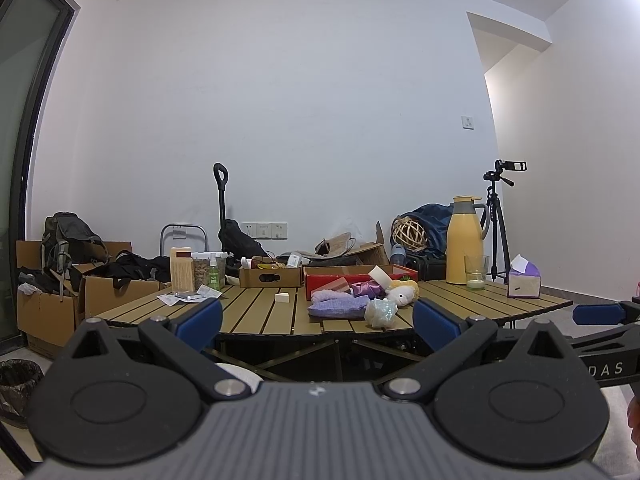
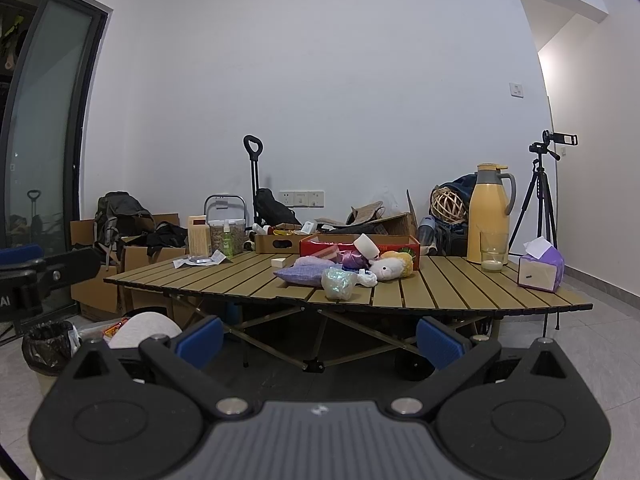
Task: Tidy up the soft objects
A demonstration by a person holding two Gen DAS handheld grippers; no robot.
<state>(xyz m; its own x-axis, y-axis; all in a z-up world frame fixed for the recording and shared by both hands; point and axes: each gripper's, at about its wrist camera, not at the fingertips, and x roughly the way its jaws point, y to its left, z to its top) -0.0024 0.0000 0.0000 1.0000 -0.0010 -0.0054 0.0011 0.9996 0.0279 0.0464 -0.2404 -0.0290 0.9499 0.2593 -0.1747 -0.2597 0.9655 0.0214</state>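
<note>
Left wrist: left gripper agape, empty

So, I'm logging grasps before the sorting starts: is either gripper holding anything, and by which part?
Nothing is held. The left gripper and right gripper both have open, empty jaws, short of the table.

1. Even, cool indoor light fills both views; the white wall reads flat grey-blue, with no hard shadows.
2. Brightest patch sits at the right, on the side wall (source itself out of view).
3. Fisheye bending is strong: the door frame curves, and dark vignette clips the corners.
4. Close up, the left gripper body is soft, while the table stays sharp.
</note>
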